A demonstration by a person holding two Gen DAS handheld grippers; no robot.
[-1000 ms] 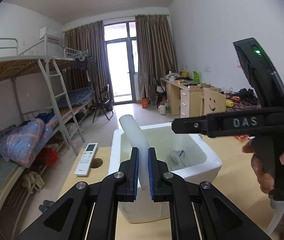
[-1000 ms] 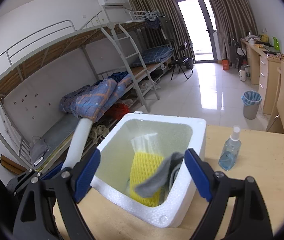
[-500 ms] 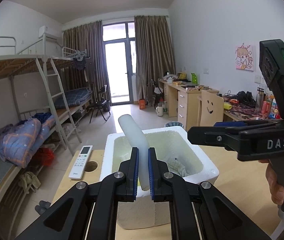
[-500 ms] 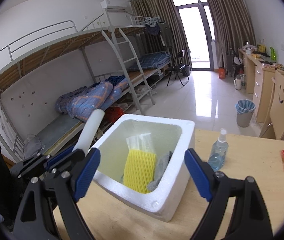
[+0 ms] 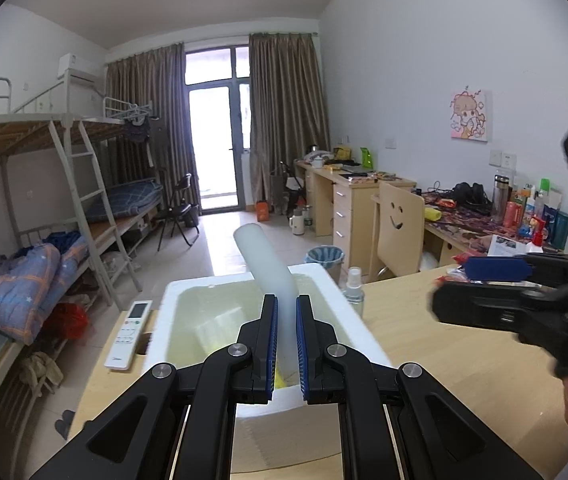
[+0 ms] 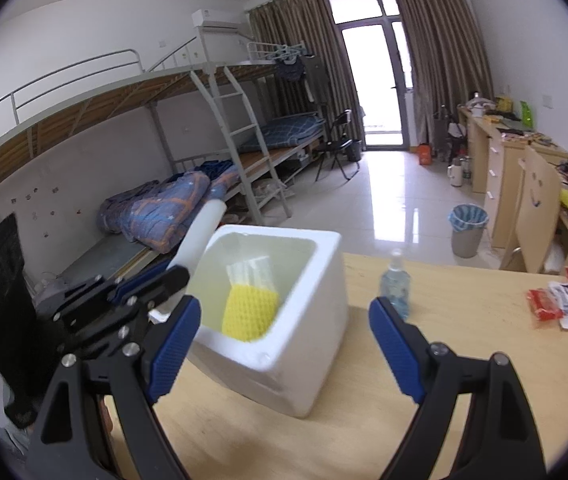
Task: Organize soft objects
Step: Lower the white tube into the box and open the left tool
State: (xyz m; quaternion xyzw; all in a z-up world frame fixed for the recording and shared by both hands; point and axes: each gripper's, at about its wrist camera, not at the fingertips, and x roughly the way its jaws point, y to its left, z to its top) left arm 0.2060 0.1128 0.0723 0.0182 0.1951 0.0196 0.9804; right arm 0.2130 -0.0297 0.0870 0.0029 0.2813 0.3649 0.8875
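**Foam tube held at the box, not yet deposited**

Foam tube (image 5: 268, 264), white and soft, is clamped between the pads of my left gripper (image 5: 284, 346). My jaws are nearly closed, pinching its lower part, and the rest slants up and away from me. In the right wrist view the tube stands at the near-left corner of the white foam box (image 6: 315, 344), its free end leaning outward past the rim; whether its lower end has entered the cavity I cannot tell.

The box sits on the wooden table (image 6: 463, 320). Inside it rest a yellow mesh sleeve (image 6: 248, 314) and a clear plastic bag (image 6: 250, 270) behind it. A spray bottle (image 6: 395, 282) stands on the table just beside the box, and a remote control (image 5: 128, 334) lies on its other side.

My right gripper (image 6: 282, 350) is spread wide and empty, framing the box without touching it.

Assessment: the step in hand is placing the tube into the box. The next move calls for bringing the tube fully over the opening, tipping it so its length clears the rim, lowering, then unclamping. Risk noted: the tube is long against the box and may spring out or lodge on the edge.
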